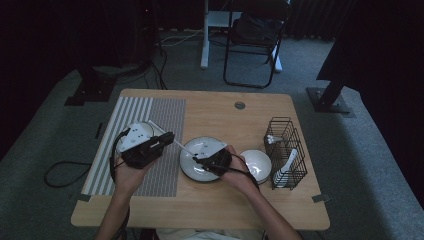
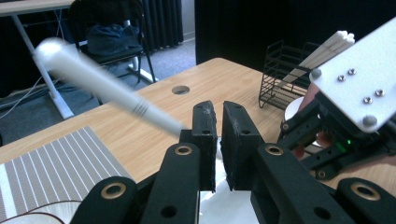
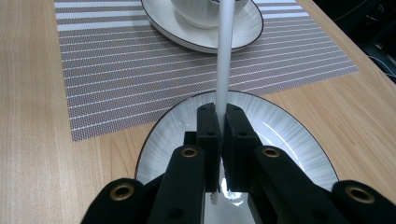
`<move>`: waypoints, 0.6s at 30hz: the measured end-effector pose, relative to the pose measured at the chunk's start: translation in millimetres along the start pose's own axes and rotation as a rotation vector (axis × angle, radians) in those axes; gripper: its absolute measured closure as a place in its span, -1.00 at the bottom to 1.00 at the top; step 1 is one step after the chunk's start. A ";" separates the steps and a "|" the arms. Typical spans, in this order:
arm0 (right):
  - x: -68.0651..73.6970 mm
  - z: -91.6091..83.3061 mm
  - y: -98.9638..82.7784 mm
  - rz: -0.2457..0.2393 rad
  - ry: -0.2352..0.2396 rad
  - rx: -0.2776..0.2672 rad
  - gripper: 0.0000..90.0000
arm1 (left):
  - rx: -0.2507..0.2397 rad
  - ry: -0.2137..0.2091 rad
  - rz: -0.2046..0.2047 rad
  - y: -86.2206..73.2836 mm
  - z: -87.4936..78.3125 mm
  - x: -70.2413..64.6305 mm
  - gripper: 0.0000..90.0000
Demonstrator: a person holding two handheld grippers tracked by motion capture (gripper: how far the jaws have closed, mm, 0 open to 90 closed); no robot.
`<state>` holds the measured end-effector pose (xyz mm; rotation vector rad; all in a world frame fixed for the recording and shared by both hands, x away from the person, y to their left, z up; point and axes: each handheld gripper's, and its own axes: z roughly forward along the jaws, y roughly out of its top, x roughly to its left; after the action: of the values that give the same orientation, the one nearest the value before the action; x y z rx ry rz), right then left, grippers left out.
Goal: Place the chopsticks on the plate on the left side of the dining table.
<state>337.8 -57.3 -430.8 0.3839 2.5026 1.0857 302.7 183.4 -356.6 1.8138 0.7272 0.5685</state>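
Both tongs clamp one white chopstick (image 1: pixel 176 143) over the plate (image 1: pixel 189 165) in the high view; left tongs (image 2: pixel 218 140) pinch it off-centre, so it may twist free; right tongs (image 3: pixel 221 140) hold near its tip, risking slippage.

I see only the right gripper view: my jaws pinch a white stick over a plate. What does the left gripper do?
Observer: The left gripper is shut on a white stick too, above the placemat.
Operator: Is there a place for sticks?
Observer: A black wire rack stands to the right, with a white spoon in it.
Operator: What lies between rack and plate?
Observer: A white bowl, close to the plate's rim.
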 end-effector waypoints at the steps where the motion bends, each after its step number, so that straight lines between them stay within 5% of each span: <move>1: 0.1 0.6 0.4 -0.003 0.002 0.002 0.93 | 0.001 0.001 -0.002 -0.2 0.4 0.3 0.89; 18: 3.4 -8.4 5.7 -0.019 0.011 -0.034 0.93 | 0.074 0.091 0.016 -17.4 14.2 10.4 0.87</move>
<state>331.6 -57.5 -422.2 0.3451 2.4887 1.1242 315.9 186.1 -377.3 1.8728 0.8054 0.6455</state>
